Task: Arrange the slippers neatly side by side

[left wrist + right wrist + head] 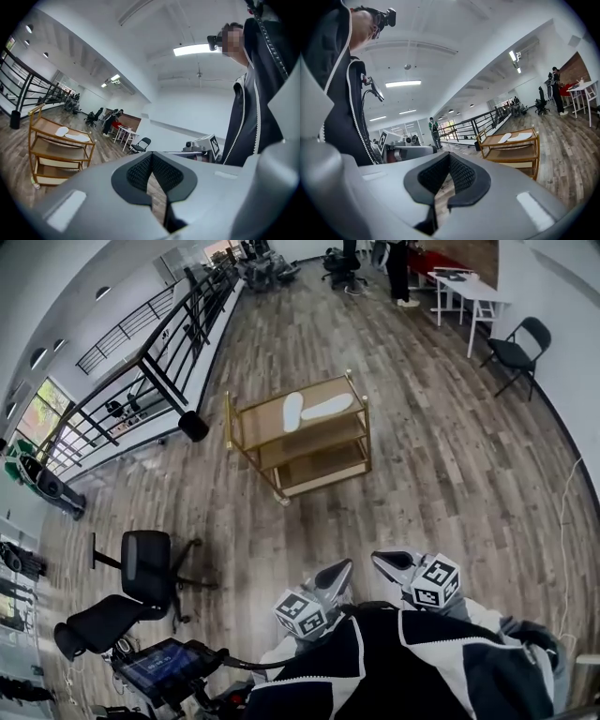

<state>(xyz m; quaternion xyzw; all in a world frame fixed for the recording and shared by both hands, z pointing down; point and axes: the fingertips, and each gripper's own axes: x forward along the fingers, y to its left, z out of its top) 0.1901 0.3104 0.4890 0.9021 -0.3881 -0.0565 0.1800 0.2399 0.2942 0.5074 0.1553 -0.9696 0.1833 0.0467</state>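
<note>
In the head view my left gripper [339,570] and right gripper [386,561] are low before me, well apart from the wooden cart [263,424]. The two white slippers [328,407] lie on its top shelf, at an angle to each other.

In the left gripper view the jaws are pressed together with nothing between them, and the slippers [77,137] are on the cart at the left.

In the right gripper view the jaws are also closed and empty, and the slippers [520,136] are on the cart at the right.

Your flat white slippers [327,407] look soft and matt; the light wooden three-shelf cart [261,425] is smooth. The grey-brown plank floor [450,474] shows dull sheen. Your left gripper's [151,157] black pads [138,171] are dimpled.
</note>
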